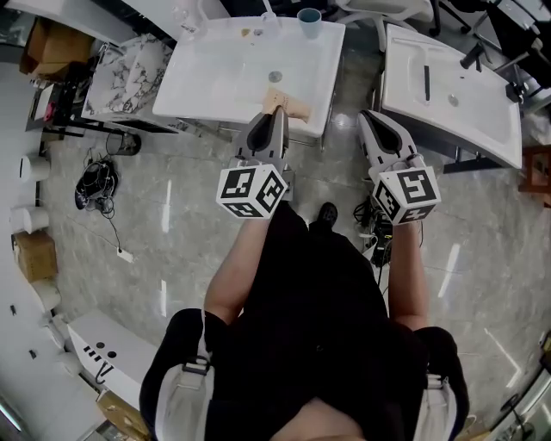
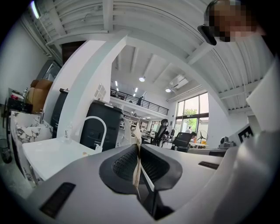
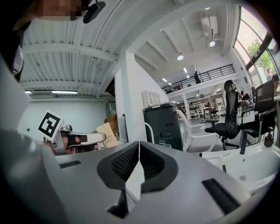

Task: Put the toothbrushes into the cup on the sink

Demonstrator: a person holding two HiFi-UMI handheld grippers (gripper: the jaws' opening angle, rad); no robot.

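Note:
My left gripper hovers at the near edge of the white sink, shut on a flat tan packet. In the left gripper view the packet stands edge-on between the closed jaws of the left gripper. A teal cup stands at the sink's far right corner, well beyond the packet. My right gripper is shut with nothing in it, held over the floor between the two sinks. Its own view shows the right gripper with jaws pressed together and the printed packet off to the left.
A second white sink at the right carries a thin dark stick-like thing. A curved faucet rises behind the first sink. Small brown bits lie near its back. Cables and boxes line the floor at left.

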